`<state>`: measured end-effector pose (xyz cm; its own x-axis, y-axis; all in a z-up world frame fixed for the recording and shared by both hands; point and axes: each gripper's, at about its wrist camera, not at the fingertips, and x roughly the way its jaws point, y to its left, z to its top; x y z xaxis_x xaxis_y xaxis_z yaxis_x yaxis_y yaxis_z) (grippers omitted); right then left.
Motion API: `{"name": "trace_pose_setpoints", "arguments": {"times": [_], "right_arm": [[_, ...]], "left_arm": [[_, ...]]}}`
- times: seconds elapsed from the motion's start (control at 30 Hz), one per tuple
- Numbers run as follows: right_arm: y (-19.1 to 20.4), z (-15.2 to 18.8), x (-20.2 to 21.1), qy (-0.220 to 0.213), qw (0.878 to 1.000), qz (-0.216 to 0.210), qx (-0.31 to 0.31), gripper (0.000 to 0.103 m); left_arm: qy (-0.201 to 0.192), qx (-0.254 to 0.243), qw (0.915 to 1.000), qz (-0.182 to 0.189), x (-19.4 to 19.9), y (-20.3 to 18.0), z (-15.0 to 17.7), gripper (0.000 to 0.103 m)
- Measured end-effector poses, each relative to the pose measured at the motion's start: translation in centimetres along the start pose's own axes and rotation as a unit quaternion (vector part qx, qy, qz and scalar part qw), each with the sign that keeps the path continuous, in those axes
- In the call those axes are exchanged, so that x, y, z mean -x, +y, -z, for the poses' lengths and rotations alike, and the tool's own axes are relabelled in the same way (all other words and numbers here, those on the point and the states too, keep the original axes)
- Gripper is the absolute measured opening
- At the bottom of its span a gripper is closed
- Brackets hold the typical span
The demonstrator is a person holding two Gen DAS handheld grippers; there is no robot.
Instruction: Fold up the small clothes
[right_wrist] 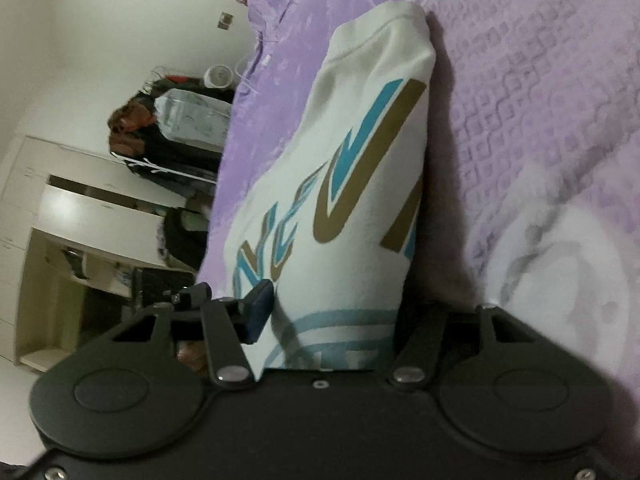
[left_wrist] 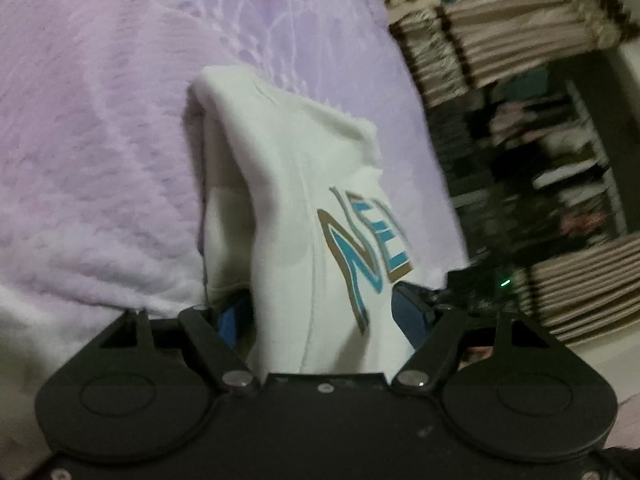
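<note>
Both hand-held grippers, left (left_wrist: 320, 312) and right (right_wrist: 340, 312), grip a doubled-over white printed garment (left_wrist: 288, 184) hanging ahead of their jaws above the purple bed (left_wrist: 88, 128); folding appears partly done, laying down and squaring remain.

White garment (left_wrist: 288, 208) fills gap ahead; purple blanket (left_wrist: 100, 140) open beside.
</note>
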<state>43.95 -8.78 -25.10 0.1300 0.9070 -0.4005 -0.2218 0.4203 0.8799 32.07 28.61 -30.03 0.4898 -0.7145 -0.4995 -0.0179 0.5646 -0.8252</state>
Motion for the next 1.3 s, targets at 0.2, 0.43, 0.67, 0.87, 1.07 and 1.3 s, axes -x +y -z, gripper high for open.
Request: {"name": "trace_pose_setpoints", "arguments": {"times": [0.2, 0.43, 0.67, 0.87, 1.07, 1.3], "right_arm": [[0.5, -0.2, 0.2, 0.0, 1.0, 0.024, -0.007, 0.039], [0.3, -0.2, 1.1, 0.034, 0.999, 0.027, 0.004, 0.038], [-0.5, 0.2, 0.6, 0.014, 1.0, 0.009, -0.019, 0.042], [-0.9, 0.5, 1.4, -0.01, 0.999, -0.02, -0.038, 0.035], [0.4, 0.8, 2.8, -0.024, 0.999, -0.032, -0.029, 0.029], [1.9, 0.5, 4.1, -0.035, 0.998, -0.039, -0.026, 0.029]], "left_arm": [[-0.011, 0.028, 0.9989, -0.036, 1.0, 0.2, 0.8, 0.031], [0.011, 0.126, 0.9912, 0.041, 1.7, 4.8, 1.3, 0.052], [-0.02, 0.054, 0.9954, 0.077, -0.3, 1.4, 1.3, 0.09], [-0.05, 0.082, 0.9872, 0.128, 1.7, 2.2, 2.2, 0.078], [-0.048, 0.079, 0.994, 0.058, 2.1, 0.2, 2.2, 0.02], [-0.064, 0.071, 0.9918, 0.085, 1.1, -2.9, 2.2, 0.019]]}}
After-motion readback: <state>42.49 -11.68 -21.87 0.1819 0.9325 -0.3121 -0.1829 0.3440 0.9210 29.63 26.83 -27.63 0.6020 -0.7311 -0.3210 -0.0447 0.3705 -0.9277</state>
